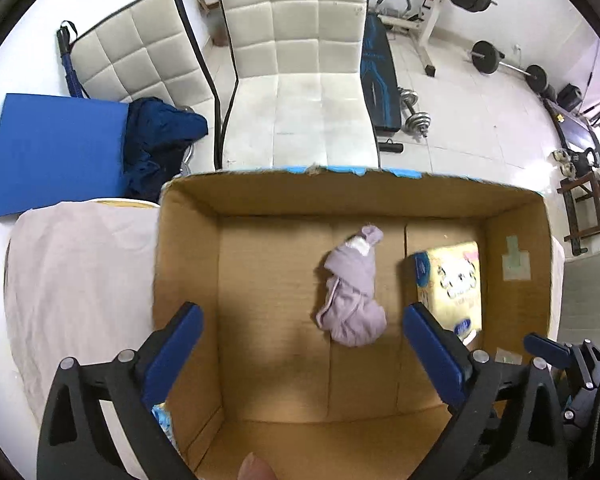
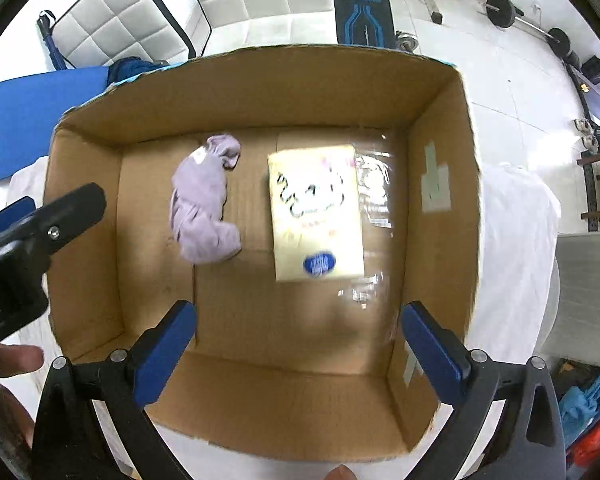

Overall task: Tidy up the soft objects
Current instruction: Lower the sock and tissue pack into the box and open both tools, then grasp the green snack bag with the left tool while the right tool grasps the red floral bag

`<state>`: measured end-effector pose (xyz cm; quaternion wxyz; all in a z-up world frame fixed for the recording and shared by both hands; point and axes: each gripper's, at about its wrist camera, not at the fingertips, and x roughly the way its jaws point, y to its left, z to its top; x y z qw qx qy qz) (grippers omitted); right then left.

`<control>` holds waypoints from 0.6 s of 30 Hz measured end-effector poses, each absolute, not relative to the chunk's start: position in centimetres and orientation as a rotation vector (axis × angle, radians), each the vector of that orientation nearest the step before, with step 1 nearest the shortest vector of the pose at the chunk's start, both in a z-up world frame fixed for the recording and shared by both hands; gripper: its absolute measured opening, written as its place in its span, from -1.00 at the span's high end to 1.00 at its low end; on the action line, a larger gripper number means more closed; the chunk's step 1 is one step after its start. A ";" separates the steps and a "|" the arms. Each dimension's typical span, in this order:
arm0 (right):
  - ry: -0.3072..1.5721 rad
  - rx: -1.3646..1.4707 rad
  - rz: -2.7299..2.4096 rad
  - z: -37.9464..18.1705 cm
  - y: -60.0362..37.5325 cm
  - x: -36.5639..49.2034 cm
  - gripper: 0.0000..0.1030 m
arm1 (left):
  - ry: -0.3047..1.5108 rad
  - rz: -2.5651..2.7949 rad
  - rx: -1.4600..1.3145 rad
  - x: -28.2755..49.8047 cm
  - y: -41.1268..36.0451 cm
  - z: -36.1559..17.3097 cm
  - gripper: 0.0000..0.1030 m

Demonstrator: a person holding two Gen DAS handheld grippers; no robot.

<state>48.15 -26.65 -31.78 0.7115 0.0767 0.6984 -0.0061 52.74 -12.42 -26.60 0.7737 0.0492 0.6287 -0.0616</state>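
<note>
The cardboard box point(image 2: 440, 92) is matt brown corrugated board, with glossy clear tape along its floor by the right wall. In it lie a soft, crumpled lilac cloth point(image 2: 204, 200) and a shiny yellow plastic-wrapped pack point(image 2: 316, 212). Both grippers' fingers point(image 1: 172, 354) look like smooth blue plastic on black frames.

**Barely any legible text**

Only "AI", white letters cut off by the frame edge, on the black body of the left gripper point(image 2: 4, 264) in the right wrist view. Blurred, unreadable print on the yellow tissue pack point(image 2: 316, 212), including its blue oval logo.
</note>
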 end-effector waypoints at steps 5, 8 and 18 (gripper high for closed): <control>1.490 0.168 -0.016 -29.6 -26.7 45.1 -1.00 | 1.319 -0.140 0.118 49.7 -11.9 -24.6 -0.99; 1.461 0.181 0.007 -28.0 -26.3 43.5 -1.00 | 1.269 -0.147 0.135 47.3 -11.9 -23.0 -0.99; 1.403 0.142 0.034 -23.9 -27.2 36.4 -1.00 | 1.155 -0.185 0.146 39.1 -10.2 -17.4 -0.99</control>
